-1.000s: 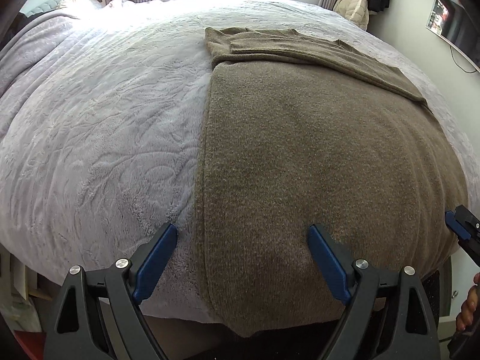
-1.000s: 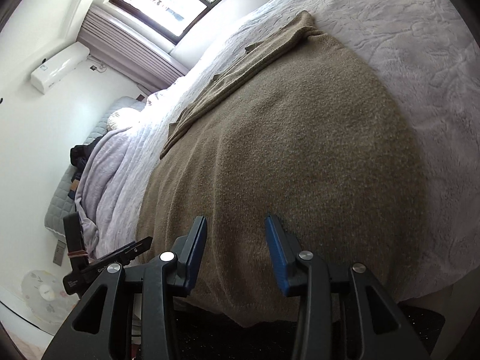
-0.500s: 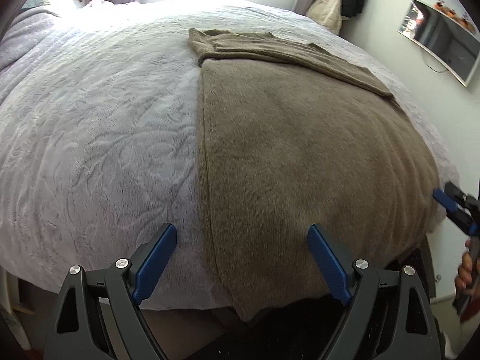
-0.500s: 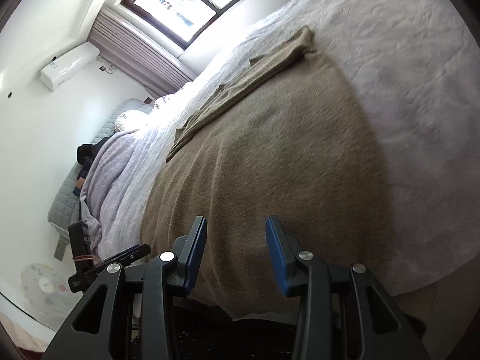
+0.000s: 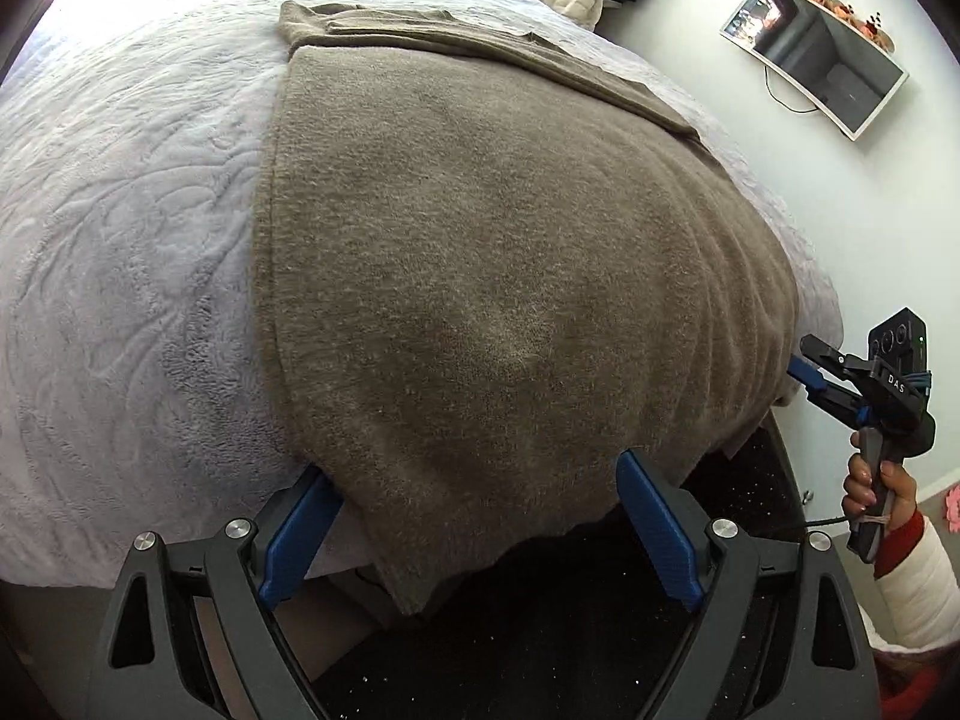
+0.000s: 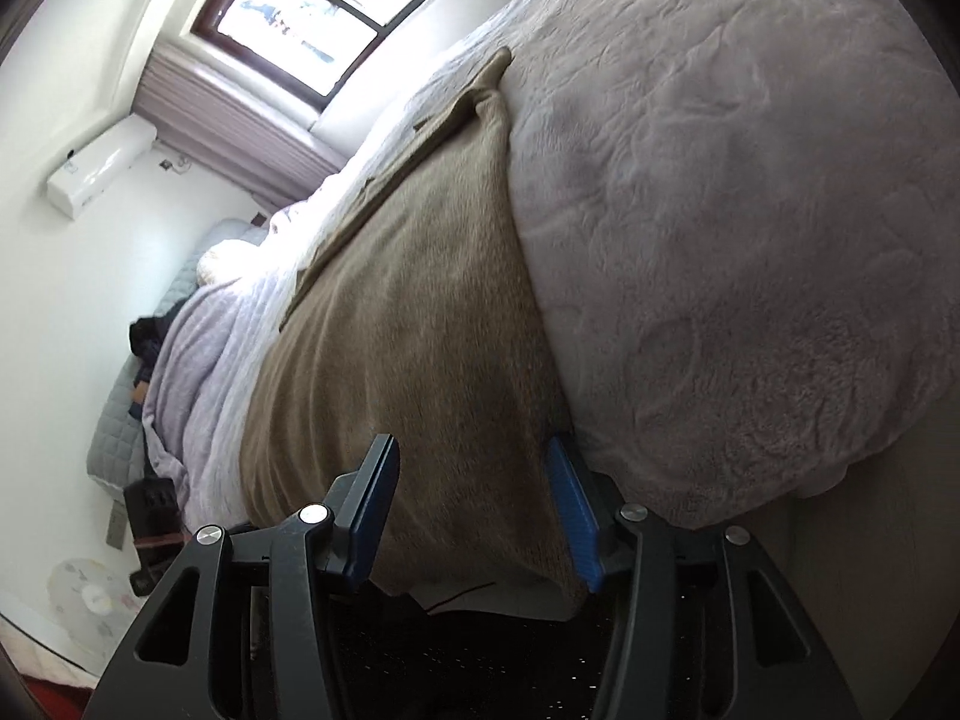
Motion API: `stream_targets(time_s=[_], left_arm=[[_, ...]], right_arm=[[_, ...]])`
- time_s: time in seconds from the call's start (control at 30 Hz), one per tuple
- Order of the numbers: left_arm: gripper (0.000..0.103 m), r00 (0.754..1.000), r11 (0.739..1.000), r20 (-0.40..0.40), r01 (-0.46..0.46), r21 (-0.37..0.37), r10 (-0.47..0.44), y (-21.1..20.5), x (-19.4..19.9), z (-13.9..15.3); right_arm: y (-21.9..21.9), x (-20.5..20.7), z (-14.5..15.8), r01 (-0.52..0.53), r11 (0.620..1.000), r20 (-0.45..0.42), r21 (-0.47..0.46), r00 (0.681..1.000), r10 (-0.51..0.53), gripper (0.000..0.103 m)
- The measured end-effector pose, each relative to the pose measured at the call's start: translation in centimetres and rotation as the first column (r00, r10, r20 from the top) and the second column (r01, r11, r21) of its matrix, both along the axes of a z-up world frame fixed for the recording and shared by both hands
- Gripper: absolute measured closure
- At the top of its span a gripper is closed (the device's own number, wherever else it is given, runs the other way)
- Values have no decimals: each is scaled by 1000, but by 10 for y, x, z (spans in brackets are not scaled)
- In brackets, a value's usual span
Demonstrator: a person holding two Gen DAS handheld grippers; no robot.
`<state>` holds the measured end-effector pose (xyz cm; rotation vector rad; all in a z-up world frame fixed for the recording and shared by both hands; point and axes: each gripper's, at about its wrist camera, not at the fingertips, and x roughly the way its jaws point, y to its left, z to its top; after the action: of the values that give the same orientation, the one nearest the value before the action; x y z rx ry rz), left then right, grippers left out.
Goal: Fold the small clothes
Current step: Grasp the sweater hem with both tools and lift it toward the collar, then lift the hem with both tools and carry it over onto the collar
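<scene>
A brown knit garment (image 5: 498,276) lies flat on the bed, its sleeves folded across the far end, its near hem hanging over the bed edge. My left gripper (image 5: 480,525) is open, its blue pads on either side of the hem's left corner. My right gripper (image 6: 474,510) is open around the hem's other corner (image 6: 456,420). The right gripper also shows in the left wrist view (image 5: 810,363) at the garment's right edge, held by a hand.
The bed has a pale lilac plush cover (image 5: 120,240). A dark floor (image 5: 540,630) lies below the bed edge. A wall TV (image 5: 816,54) is at the right. A window (image 6: 318,18) and an air conditioner (image 6: 102,165) are beyond the bed.
Both grippers have moved forward and down to the bed's near edge, so that their open pads now straddle the garment's hanging hem. The right gripper has opened wider.
</scene>
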<state>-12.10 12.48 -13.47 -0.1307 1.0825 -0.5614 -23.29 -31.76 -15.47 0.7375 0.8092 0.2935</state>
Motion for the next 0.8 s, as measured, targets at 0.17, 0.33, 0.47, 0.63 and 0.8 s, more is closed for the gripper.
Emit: stream_targets(time_s=[0.17,0.33,0.47,0.63,0.8], left_arm=[[13,999,999,-4,34,12,-34,-7,-4,-6],[13,997,998,-36,63,8,-63,-21,-1,-18],[13,998,998,-20,66,0,-66,-25,-7,-18],[47,998,998,-16,60,-15,-60,-19,-12,-14],[83,998,997,-41,55,-47,-57,-15,-10,-15]], right_arm=[[-8,-5,-9,-35,999,-21,-16,999,35,47],[3,7,-29,-164,986,-49,42,985,166,46],[12,15,-36,-234,969,-45,82,970,238,46],[12,14,-41,-260,955,-55,146,961,270,70],[17,14,-47,-278,945,-53,173,955,290,85]])
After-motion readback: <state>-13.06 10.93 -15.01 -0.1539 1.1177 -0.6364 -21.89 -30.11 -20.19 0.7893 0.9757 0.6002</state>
